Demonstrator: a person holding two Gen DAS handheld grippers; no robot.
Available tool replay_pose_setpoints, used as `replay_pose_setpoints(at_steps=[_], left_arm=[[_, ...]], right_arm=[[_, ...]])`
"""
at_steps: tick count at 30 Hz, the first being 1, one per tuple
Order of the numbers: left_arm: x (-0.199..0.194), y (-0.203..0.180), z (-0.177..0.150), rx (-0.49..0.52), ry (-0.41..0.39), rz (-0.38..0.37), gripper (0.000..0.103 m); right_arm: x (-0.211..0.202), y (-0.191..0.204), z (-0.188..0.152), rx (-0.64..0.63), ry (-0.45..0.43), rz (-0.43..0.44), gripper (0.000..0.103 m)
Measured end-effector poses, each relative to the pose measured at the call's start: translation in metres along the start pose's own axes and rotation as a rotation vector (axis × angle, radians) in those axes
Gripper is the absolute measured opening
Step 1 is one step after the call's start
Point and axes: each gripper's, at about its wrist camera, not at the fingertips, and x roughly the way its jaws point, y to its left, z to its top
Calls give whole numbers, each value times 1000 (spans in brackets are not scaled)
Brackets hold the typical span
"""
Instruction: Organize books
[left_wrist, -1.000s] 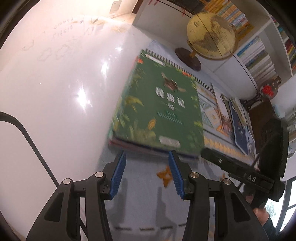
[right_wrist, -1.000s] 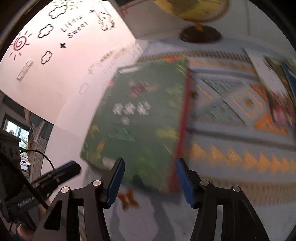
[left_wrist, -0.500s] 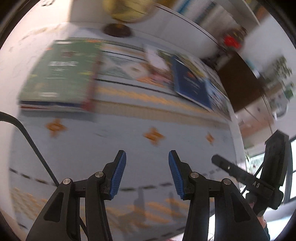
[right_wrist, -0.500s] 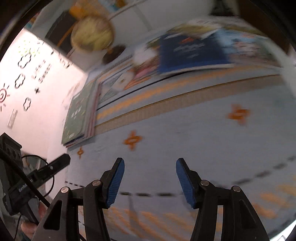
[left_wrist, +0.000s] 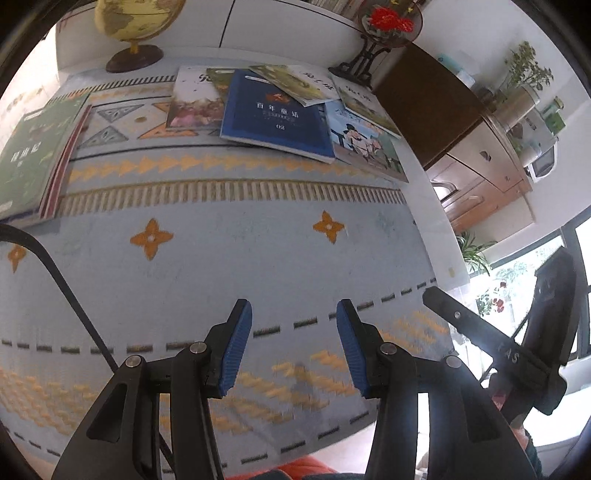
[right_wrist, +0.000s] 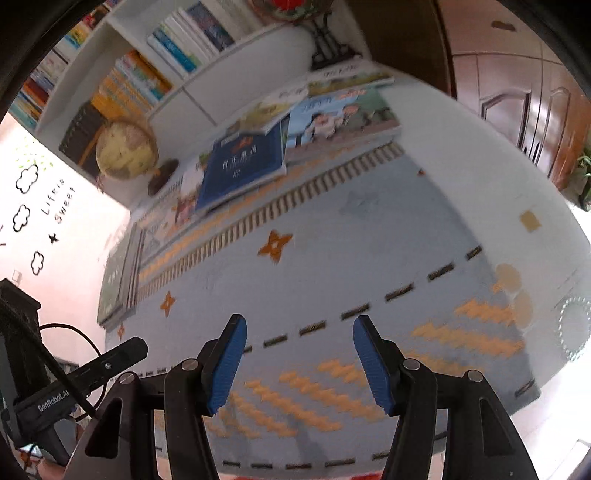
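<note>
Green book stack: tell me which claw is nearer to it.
Left. The green book stack lies ahead and to the left of the left claw. The right claw is beyond the left one, on the side away from the stack, so farther off.

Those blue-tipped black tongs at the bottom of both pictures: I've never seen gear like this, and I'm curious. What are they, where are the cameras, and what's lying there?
They are two hand-held grippers; a person holds one in each hand. Each carries a fisheye camera looking forward along its own two fingers, so one picture shows the left gripper and the other the right gripper. Both are open and hold nothing. They point down at a patterned blue tablecloth. On it lie a green book topping a neat pile at the left, and a loose overlapping spread of books, a dark blue book among them. A globe stands behind, before a bookshelf.
</note>
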Motion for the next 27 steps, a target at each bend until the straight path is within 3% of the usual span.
replay_pose_setpoints(at_steps=[4, 8, 12, 17, 21, 27], left_arm=[[14, 4, 18, -22, 10, 6, 44], [31, 15, 61, -40, 14, -34, 47], [52, 41, 110, -122, -4, -60, 47], [92, 67, 165, -160, 16, -96, 47], [124, 86, 189, -179, 50, -101, 47], [141, 95, 205, -181, 36, -137, 50]], right_arm=[[7, -3, 8, -13, -4, -11, 58], [20, -2, 30, -32, -28, -42, 58], [34, 7, 72, -65, -78, -64, 58], [81, 27, 129, -99, -40, -132, 58], [120, 39, 159, -134, -10, -200, 58], [164, 56, 185, -193, 33, -202, 56]])
